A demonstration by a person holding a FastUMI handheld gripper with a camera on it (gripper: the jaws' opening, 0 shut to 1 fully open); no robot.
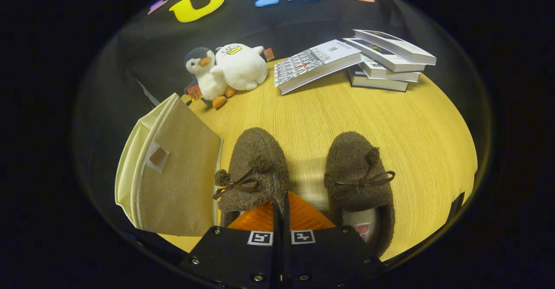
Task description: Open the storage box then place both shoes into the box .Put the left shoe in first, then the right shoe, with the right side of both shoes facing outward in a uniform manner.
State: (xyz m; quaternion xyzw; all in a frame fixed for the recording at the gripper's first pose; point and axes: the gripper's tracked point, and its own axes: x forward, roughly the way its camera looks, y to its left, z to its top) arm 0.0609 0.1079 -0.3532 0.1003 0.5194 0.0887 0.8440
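Fuzzy left shoe, tongs closed, empty

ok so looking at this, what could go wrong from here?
Two risks, judged from this view. The claw is shut with its fingers together right at the left shoe's heel opening, while the storage box beside that shoe looks unopened; going for the shoe first would break the order. Also, the box sits against the left shoe, so pulling its flap may nudge the shoe toward the right shoe.
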